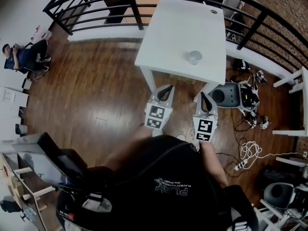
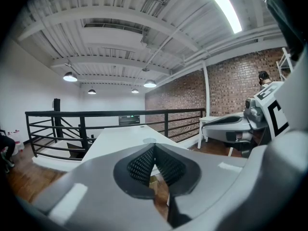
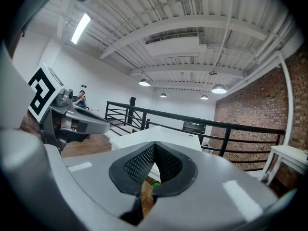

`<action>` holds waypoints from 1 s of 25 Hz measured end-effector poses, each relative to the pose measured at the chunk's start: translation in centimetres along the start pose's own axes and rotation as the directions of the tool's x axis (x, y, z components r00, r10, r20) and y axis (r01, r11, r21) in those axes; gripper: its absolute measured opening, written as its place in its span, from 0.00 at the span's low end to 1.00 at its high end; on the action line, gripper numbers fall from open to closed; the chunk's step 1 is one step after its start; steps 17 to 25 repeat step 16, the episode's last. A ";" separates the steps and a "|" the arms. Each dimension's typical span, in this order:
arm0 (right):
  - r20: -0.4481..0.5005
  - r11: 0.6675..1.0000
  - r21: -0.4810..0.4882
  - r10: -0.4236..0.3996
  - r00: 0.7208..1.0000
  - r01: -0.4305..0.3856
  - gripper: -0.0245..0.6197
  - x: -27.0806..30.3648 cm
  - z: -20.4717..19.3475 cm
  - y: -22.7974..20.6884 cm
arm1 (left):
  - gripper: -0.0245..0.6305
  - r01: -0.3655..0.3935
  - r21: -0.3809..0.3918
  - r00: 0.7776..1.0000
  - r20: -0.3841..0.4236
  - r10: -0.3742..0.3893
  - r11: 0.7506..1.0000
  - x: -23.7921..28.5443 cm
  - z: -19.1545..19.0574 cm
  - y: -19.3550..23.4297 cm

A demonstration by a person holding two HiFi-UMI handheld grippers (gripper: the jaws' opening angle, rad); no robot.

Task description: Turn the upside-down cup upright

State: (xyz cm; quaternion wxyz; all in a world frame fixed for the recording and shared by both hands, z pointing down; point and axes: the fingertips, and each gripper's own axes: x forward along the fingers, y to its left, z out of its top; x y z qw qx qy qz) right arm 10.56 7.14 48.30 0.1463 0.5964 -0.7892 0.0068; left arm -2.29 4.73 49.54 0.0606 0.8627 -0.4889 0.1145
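Clear cup (image 1: 195,57) on white table (image 1: 168,32)

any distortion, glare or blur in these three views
Head view: heavy fisheye, the railing bows round the table; the cup is small yet sharp. Left gripper view: black vignette in the corners, the strip light blown out white. Right gripper view: same vignette, lamps glare mildly, room in focus.
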 end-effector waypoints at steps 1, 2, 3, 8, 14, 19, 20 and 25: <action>0.000 1.000 0.000 -0.002 1.000 0.002 0.06 0.0 0.0 0.0 | 0.04 0.000 0.000 1.000 -0.001 0.000 1.000 0.0 0.0 0.0; -0.001 1.000 0.000 -0.005 1.000 0.005 0.06 0.1 0.0 -0.1 | 0.04 0.000 -0.001 1.000 -0.001 0.000 1.000 0.1 -0.1 0.1; -0.001 1.000 0.001 -0.008 1.000 0.008 0.06 0.0 0.0 -0.2 | 0.04 0.001 -0.003 1.000 -0.002 -0.001 1.000 0.1 -0.1 0.1; 0.006 1.000 0.003 -0.019 1.000 0.019 0.06 0.1 0.2 -0.4 | 0.04 0.004 -0.007 1.000 -0.004 -0.004 1.000 0.2 -0.2 0.2; 0.009 1.000 -0.003 -0.019 1.000 0.019 0.06 0.2 0.2 -0.4 | 0.04 0.006 -0.007 1.000 -0.001 -0.006 1.000 0.5 0.0 0.2; 0.011 1.000 -0.005 -0.021 1.000 0.022 0.06 0.4 0.3 -0.5 | 0.04 0.007 -0.014 1.000 0.001 -0.007 1.000 0.6 0.1 0.3; 0.011 1.000 -0.005 -0.021 1.000 0.022 0.06 0.4 0.3 -0.5 | 0.04 0.007 -0.014 1.000 0.001 -0.007 1.000 0.6 0.1 0.3; 0.011 1.000 -0.005 -0.021 1.000 0.022 0.06 0.4 0.3 -0.5 | 0.04 0.007 -0.014 1.000 0.001 -0.007 1.000 0.6 0.1 0.3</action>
